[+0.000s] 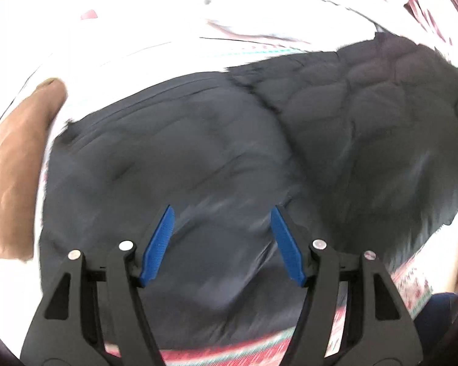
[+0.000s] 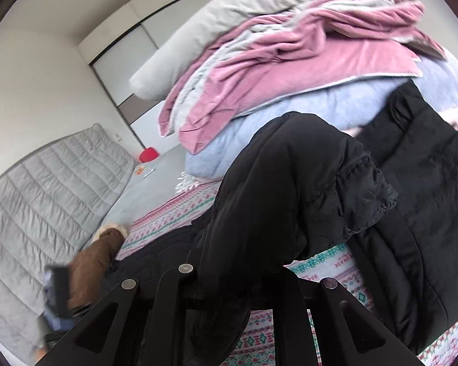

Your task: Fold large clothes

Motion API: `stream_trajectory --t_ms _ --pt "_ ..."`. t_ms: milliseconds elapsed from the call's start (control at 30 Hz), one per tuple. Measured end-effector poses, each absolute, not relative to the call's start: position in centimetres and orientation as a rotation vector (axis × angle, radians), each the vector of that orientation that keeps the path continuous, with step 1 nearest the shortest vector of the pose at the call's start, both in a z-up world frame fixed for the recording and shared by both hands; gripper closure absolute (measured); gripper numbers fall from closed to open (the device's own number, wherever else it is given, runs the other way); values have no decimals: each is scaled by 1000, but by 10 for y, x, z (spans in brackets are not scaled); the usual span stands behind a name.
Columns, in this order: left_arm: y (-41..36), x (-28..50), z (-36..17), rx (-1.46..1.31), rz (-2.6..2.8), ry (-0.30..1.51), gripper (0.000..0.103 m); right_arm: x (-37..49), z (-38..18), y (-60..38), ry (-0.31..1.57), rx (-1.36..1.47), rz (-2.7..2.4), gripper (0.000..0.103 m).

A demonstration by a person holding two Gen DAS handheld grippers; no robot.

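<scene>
A large dark padded jacket lies spread on a patterned bedspread. My left gripper is open and empty, its blue pads just above the jacket's lower part. In the right wrist view my right gripper is shut on a sleeve or flap of the black jacket, which is lifted and drapes over the fingers, hiding the fingertips. The rest of the jacket lies on the bedspread to the right.
A brown garment lies left of the jacket, also in the right wrist view. A pile of pink, blue and grey bedding sits behind. A grey quilted headboard and a red object are at far left.
</scene>
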State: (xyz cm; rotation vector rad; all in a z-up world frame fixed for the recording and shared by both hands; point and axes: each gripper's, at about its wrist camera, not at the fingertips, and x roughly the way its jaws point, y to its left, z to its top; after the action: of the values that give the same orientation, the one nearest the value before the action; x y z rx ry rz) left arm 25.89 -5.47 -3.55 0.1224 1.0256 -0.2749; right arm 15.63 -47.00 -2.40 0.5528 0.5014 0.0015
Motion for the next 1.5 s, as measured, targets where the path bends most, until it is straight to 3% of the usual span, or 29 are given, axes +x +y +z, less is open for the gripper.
stream_trajectory --t_ms 367,833,1233,1500 --pt "122 226 -44 -298 31 987 36 154 -24 -467 506 547 -54 89" --pt "119 217 -62 -311 -93 1079 36 147 -4 -416 442 309 -113 89" --pt "200 200 -32 -530 23 963 36 145 12 -239 241 -254 -103 89" --pt "234 193 -39 -630 55 942 36 137 -61 -88 211 -696 139 89"
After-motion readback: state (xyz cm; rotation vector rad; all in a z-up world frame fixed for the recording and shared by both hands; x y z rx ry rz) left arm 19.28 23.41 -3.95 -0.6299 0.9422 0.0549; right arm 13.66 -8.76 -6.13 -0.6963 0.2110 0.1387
